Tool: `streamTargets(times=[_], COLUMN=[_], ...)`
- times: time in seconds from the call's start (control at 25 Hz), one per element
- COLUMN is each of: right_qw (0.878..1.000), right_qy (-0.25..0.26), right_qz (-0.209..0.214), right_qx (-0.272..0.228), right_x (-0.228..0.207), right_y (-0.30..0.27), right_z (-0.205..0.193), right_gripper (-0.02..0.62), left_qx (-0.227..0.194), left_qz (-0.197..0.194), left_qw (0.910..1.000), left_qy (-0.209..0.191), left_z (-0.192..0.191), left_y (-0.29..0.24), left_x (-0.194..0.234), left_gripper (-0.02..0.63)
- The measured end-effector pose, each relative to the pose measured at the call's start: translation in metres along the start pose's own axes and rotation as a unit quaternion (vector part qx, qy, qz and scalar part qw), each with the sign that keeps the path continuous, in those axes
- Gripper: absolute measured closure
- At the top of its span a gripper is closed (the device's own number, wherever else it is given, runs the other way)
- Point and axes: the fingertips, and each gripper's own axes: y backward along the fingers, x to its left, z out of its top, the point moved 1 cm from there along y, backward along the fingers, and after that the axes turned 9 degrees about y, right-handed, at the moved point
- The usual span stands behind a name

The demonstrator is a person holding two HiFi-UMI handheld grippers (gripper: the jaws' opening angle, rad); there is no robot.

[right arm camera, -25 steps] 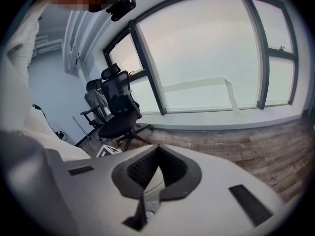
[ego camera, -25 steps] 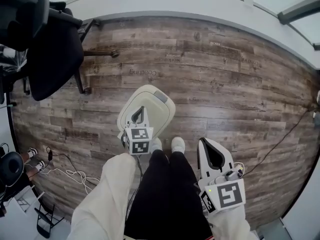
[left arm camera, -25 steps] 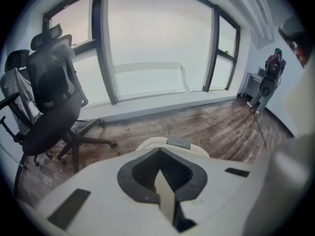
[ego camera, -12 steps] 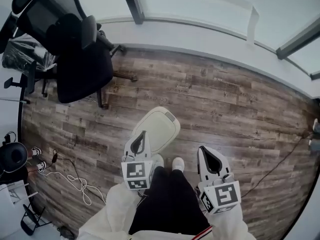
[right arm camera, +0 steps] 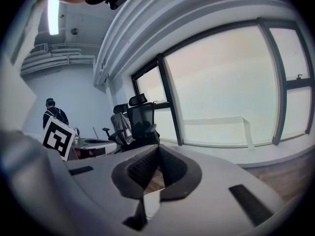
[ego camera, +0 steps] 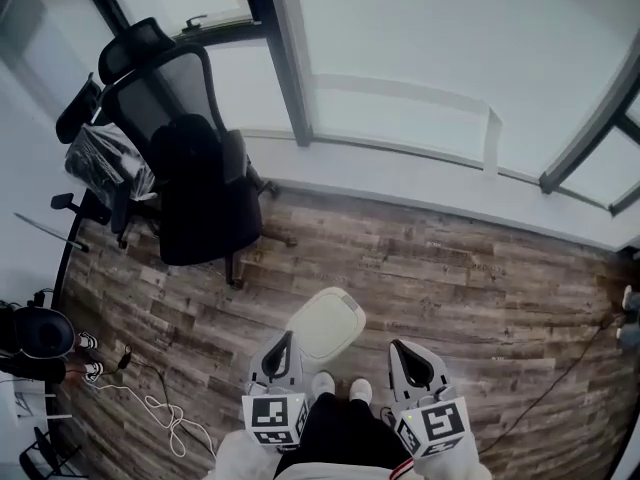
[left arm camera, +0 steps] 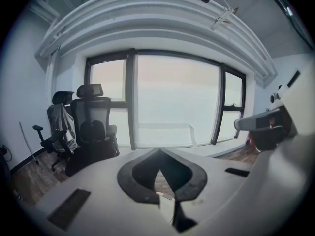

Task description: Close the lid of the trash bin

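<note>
The cream trash bin (ego camera: 312, 340) stands on the wood floor (ego camera: 450, 268), just past the person's white shoes (ego camera: 322, 385), and its lid (ego camera: 327, 320) lies flat on top, shut. The left gripper (ego camera: 281, 342) is by the bin's near left side and the right gripper (ego camera: 398, 350) is off to its right. Both have their jaws pressed together with nothing in them. A black chair (ego camera: 195, 183) stands far off on the left.

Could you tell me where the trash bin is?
Head view: the cream rounded trash bin stands on the wood floor, just ahead of the left gripper.
</note>
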Motion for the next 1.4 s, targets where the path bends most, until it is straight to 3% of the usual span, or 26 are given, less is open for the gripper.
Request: streamTargets(times=[0.32, 0.56, 0.88, 1.4], right_qw=[0.999, 0.998, 0.996, 0.995], right_qy=[0.012, 0.018, 0.044, 0.060], right_qz=[-0.008, -0.003, -0.008, -0.019], right_qx=[-0.038, -0.058, -0.080, -0.078], right_x=[0.004, 0.031, 0.062, 0.070], right_y=[0.035, 0.052, 0.061, 0.062], right_z=[0.052, 0.082, 0.112, 0.115], right_gripper=[0.572, 0.572, 0.572, 0.572], left_qx=[-0.044, -0.068, -0.099, -0.093], left_qz=[0.001, -0.032, -0.045, -0.049], left_qw=[0.9990, 0.9971, 0.9940, 0.9942], left_qy=[-0.006, 0.003, -0.014, -0.020], left_z=[0.048, 0.078, 0.117, 0.119], left_y=[0.051, 0.088, 0.116, 0.120], left_x=[-0.005, -0.016, -0.008, 0.003], left_gripper=[0.601, 0.601, 0.601, 0.601])
